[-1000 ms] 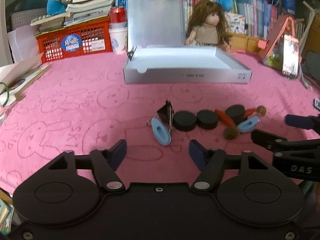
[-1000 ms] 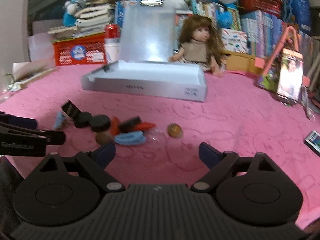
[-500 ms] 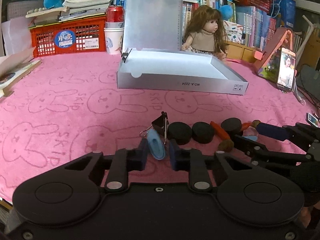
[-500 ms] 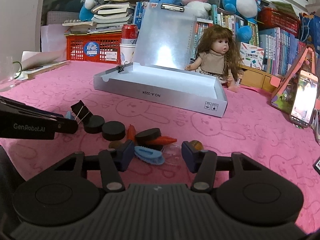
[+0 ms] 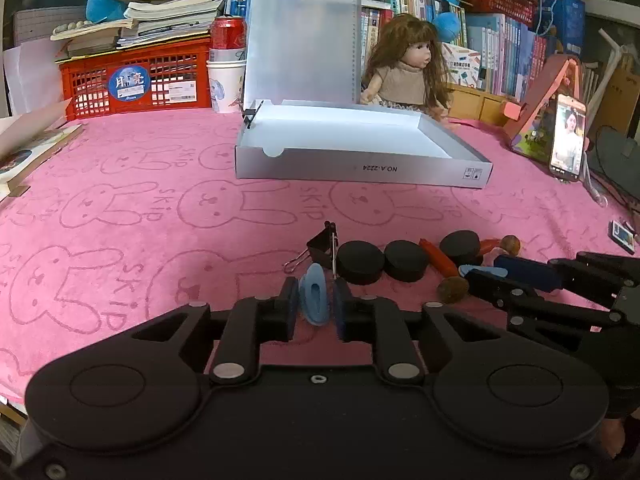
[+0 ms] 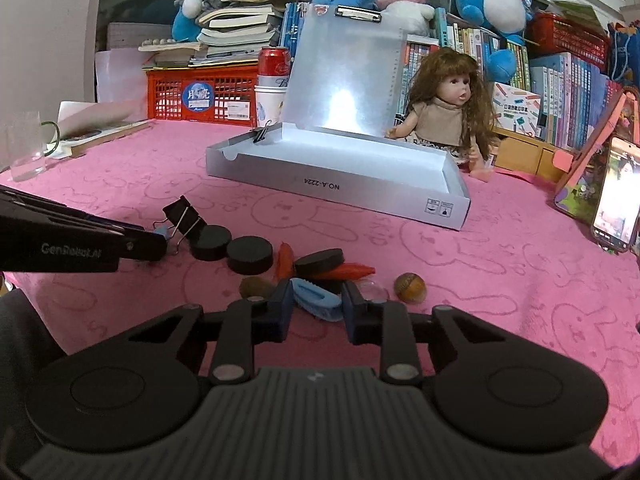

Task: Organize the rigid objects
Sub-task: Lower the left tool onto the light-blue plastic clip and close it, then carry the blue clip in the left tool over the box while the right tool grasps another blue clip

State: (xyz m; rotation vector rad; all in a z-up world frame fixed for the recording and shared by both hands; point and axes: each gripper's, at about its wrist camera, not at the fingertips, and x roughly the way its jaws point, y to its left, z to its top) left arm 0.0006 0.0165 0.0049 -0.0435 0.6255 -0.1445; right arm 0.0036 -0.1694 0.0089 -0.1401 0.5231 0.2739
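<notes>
The left gripper [image 5: 316, 306] is seen with its fingers [image 5: 287, 300] drawn narrow on a blue clip [image 5: 315, 298], which stands on edge between the pads on the pink cloth. The right gripper [image 6: 316, 306] has its fingers [image 6: 282, 300] at the 2 ends of a second blue clip [image 6: 316, 298] lying flat; these jaws have just been closing, and both pads appear to touch the clip.

Just beyond the left fingers a black binder clip [image 5: 322, 246] is shown, touching the first of 3 black discs [image 5: 360, 262] laid in a row toward the right. Orange pieces [image 6: 285, 260] are wedged among the discs, and 2 brown nut-like balls [image 6: 409, 287] lie at the near edge of the group. The right fingers are crowded by a disc, an orange piece and a small clear bead [image 6: 372, 290]; little room is left on either side.

Beyond the row, an open stretch of the cloth-covered worktop [image 5: 140, 208] is kept clear up to a shallow grey box [image 5: 360, 168], whose lid stands upright at the back. A small binder clip [image 6: 262, 134] is fixed on the box's left rim.

Behind the box a doll [image 5: 406, 76] is seated; a red crate [image 5: 136, 80], a red can on stacked cups [image 5: 228, 64], books and plush toys fill the back. A phone on a stand [image 5: 567, 136] is placed at the right edge.
</notes>
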